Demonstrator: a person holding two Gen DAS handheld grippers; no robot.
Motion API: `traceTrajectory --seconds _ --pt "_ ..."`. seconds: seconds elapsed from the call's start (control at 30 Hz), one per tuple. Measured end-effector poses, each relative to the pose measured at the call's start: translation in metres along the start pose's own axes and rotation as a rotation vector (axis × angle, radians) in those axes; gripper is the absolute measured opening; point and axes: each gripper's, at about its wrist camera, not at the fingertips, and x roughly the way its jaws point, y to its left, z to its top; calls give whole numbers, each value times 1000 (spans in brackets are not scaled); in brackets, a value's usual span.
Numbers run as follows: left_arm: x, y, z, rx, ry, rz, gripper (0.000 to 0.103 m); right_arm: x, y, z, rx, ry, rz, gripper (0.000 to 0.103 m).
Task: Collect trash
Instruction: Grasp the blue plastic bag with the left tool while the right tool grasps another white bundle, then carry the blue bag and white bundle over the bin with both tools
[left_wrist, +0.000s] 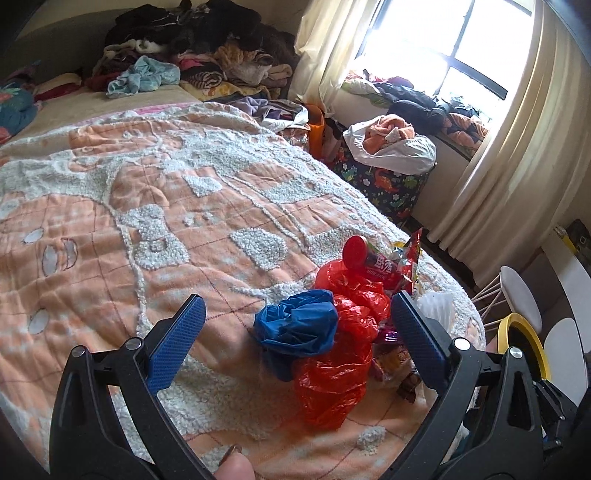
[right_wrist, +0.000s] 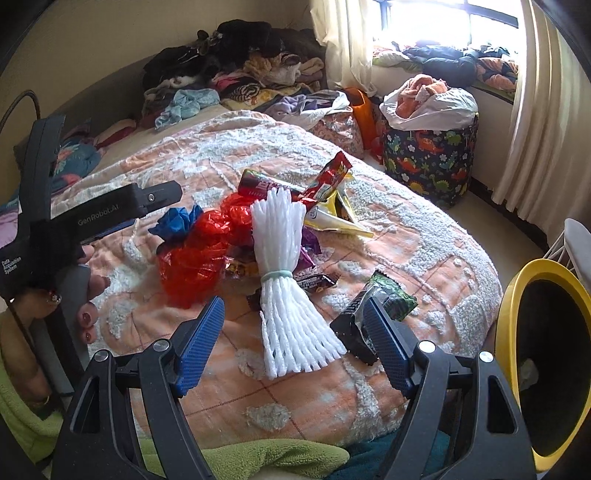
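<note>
A heap of trash lies on the orange-and-white bed cover (right_wrist: 424, 236). It holds a crumpled blue bag (left_wrist: 295, 325), a red plastic bag (left_wrist: 332, 373), a red-lidded tube (left_wrist: 358, 254), a white foam net bundle (right_wrist: 280, 258), a red wrapper (right_wrist: 332, 173), a yellow wrapper (right_wrist: 340, 218) and a dark green wrapper (right_wrist: 384, 299). My left gripper (left_wrist: 297, 297) hovers open over the blue bag without touching it. My right gripper (right_wrist: 293, 302) is open above the foam net's lower end, pads apart from it. In the right wrist view the left gripper (right_wrist: 159, 210) shows at the left.
A yellow-rimmed bin (right_wrist: 517, 295) stands beside the bed at the right, next to a white chair (left_wrist: 521, 295). Clothes are piled at the bed's far end (left_wrist: 192, 48). A dinosaur-print basket (right_wrist: 428, 158) with a stuffed bag stands under the window.
</note>
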Motion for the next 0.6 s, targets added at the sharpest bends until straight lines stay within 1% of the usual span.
traceTrajectory --seconds 0.03,0.1,0.17,0.2,0.27,0.3,0.33,0.37,0.43,0.53,0.57,0.6 --pt "3 3 -1 -10 12 -7 91 4 1 0 -6 14 -4 75" --pt "7 7 -3 -33 33 -27 84 13 3 1 -13 44 -16 74" --pt "10 9 -5 -50 49 -44 76 20 4 1 -19 64 -18 66" --pt "11 10 -6 -54 56 -48 73 24 5 0 -23 77 -17 64" --pt "13 9 -8 -57 71 -51 64 31 8 -1 -33 103 -24 55" --pt "14 9 -9 -61 76 -54 62 34 9 -2 -38 116 -24 53" --pt "15 10 -9 -66 83 -55 59 37 8 -2 -40 130 -24 46" --pt "16 10 -10 -73 89 -57 55 39 8 -3 -40 143 -21 36" --pt "17 13 -11 -88 95 -62 48 42 6 -5 -31 155 -13 28" --pt "16 14 -11 -95 94 -71 39 39 3 -6 -19 137 7 22" --pt "15 14 -11 -96 94 -75 34 37 3 -7 -16 130 9 21" --pt "15 14 -11 -96 93 -77 31 36 2 -8 -14 124 14 20"
